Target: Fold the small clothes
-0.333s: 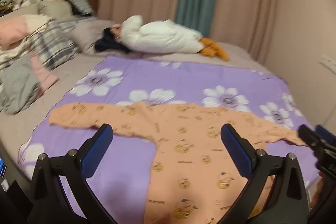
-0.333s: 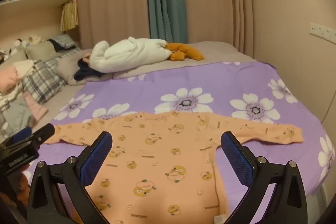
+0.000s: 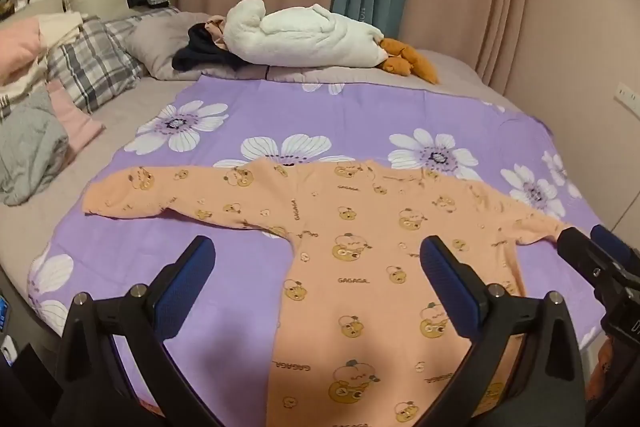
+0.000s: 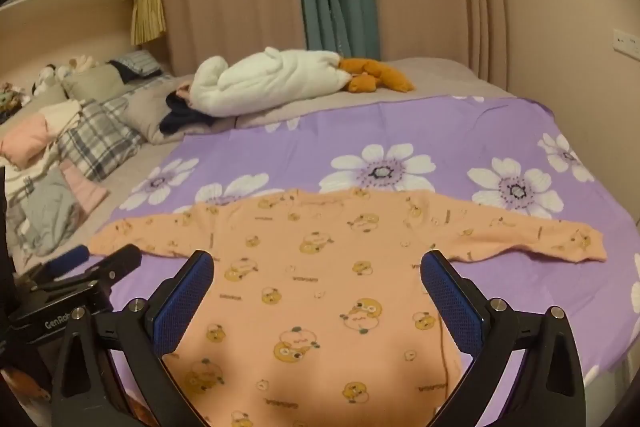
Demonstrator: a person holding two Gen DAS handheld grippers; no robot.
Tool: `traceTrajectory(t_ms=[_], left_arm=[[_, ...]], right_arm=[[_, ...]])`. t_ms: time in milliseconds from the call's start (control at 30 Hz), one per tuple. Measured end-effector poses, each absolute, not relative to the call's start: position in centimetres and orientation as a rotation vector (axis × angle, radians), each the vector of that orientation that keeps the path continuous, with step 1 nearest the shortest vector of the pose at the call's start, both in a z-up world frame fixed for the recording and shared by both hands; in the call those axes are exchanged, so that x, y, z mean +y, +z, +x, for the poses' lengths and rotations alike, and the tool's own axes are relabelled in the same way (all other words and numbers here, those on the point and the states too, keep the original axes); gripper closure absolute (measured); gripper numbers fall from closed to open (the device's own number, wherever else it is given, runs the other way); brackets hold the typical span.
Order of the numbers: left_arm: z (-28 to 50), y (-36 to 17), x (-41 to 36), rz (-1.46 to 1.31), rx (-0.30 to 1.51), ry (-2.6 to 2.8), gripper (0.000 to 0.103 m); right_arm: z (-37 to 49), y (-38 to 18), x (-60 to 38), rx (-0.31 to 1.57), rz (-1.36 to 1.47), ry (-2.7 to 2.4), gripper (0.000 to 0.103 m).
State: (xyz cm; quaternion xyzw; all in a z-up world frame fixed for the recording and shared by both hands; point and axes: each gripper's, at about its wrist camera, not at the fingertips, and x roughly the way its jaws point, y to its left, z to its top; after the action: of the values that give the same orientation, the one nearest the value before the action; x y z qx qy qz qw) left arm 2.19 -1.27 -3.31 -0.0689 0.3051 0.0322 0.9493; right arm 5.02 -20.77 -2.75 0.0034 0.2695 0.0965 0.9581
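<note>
An orange baby garment [image 3: 360, 247], printed with small bear-like figures, lay flat on a purple sheet with white flowers [image 3: 224, 303] spread across a bed, both sleeves stretched out to the sides. The left gripper [image 3: 318, 267] hovered above the cloth with its blue-padded fingers [image 3: 184, 279] set wide and nothing between them: in the left wrist view, one finger stood over bare purple sheet just beside the garment's edge, below the near sleeve, and the other over the garment's body. The right gripper [image 4: 318, 275] was likewise spread wide and empty, and in its own view both fingers [image 4: 448, 291] framed the garment's body [image 4: 320, 291], each just under an armpit, the sleeves running outward beyond them. Neither pair of fingers appeared to touch the fabric. Each gripper showed at the edge of the other's view, near a sleeve cuff. At the far side of the bed lay a white padded bundle [image 3: 304, 39] beside an orange plush toy [image 3: 408, 61], with plaid pillows [image 3: 92, 67] and loose clothes piled toward the headboard.
</note>
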Motion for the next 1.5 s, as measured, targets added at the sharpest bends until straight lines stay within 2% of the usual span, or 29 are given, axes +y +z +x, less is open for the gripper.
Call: traceTrajectory(t_ms=[933,1500], left_arm=[[1.9,-4.0,-2.7,-0.150,0.685,-0.011,0.001],[1.6,-4.0,-1.8,-0.165,0.688,-0.034,0.001]], right_arm=[[5.6,-2.8,-22.8,0.646,0.152,0.291,0.001],[5.6,-2.7,-22.6,0.636,0.107,0.227,0.001]])
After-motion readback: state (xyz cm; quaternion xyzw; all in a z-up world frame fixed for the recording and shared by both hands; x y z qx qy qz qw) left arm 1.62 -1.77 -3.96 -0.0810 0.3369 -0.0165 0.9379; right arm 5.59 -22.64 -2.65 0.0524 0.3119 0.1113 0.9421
